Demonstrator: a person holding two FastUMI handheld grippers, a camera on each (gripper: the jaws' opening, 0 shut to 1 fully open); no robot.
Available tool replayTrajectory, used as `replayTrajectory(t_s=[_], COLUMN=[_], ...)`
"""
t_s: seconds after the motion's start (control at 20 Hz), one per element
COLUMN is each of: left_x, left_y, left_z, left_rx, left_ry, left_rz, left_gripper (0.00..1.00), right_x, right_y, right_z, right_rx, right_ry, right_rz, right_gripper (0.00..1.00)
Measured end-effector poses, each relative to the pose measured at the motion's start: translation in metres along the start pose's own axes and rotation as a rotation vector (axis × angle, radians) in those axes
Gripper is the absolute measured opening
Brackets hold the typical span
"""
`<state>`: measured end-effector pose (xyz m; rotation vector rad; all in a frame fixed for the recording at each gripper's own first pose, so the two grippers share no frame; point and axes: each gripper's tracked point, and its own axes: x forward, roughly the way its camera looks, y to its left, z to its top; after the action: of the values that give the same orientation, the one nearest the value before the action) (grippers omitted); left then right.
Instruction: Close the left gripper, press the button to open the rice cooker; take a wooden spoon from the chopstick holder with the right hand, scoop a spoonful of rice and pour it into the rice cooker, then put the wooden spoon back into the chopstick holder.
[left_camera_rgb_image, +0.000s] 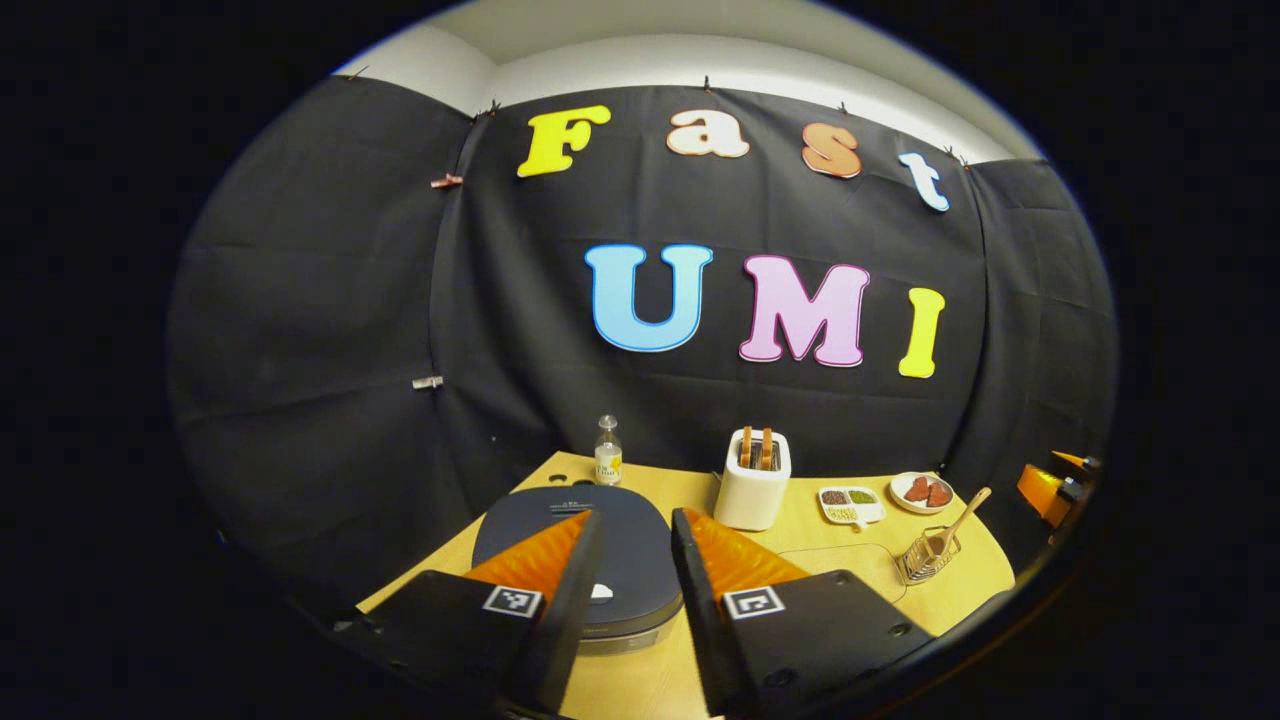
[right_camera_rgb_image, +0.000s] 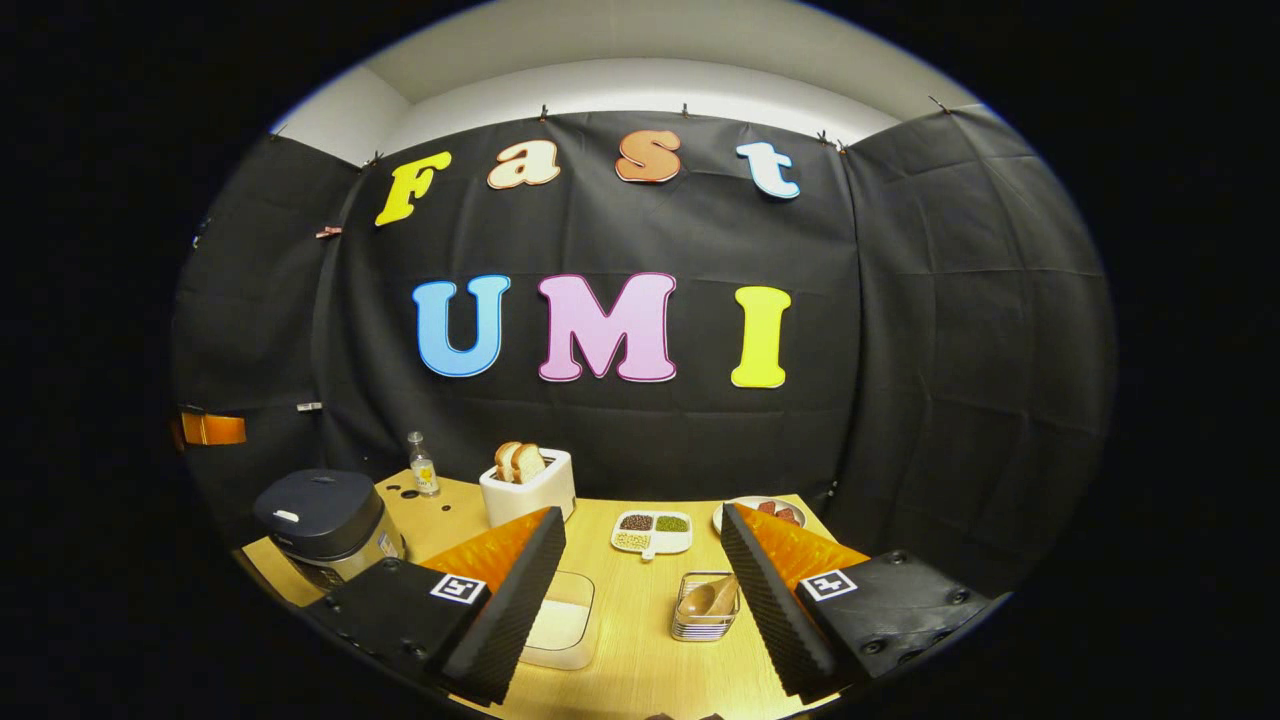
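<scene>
The left gripper (left_camera_rgb_image: 630, 580) is hovering spread over the rice cooker (left_camera_rgb_image: 575, 520), needing its jaws pressed together before pushing the button (left_camera_rgb_image: 600, 592), while the right gripper (right_camera_rgb_image: 640, 590) is waiting spread.

The table (left_camera_rgb_image: 640, 680) was viewed low from its near edge in the left gripper view, close over the rice cooker (left_camera_rgb_image: 590, 560); the right gripper view was set farther right. The toaster (right_camera_rgb_image: 528, 487) was shared.

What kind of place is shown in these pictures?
Probably a staged kitchen corner inside a recording booth: a wooden table carries a closed rice cooker, a toaster with bread, and a chopstick holder, with black cloth walls behind.
</scene>
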<state>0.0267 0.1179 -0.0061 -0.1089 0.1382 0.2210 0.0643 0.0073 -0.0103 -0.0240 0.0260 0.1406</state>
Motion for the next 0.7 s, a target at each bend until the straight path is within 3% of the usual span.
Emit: replayTrajectory(t_s=[0.35,0.7], left_x=[0.036,0.064], left_y=[0.027,0.041], left_z=[-0.032,-0.084], left_rx=[-0.088,-0.104], left_ry=[0.126,0.298], left_rz=[0.017,0.002], left_gripper=[0.08,0.06], right_x=[-0.004,-0.008], right_y=[-0.016,-0.035], right_z=[-0.008,-0.017], right_rx=[-0.011,-0.015], right_ry=[0.016,0.038], right_rz=[-0.029,-0.079], right_gripper=[0.96,0.98])
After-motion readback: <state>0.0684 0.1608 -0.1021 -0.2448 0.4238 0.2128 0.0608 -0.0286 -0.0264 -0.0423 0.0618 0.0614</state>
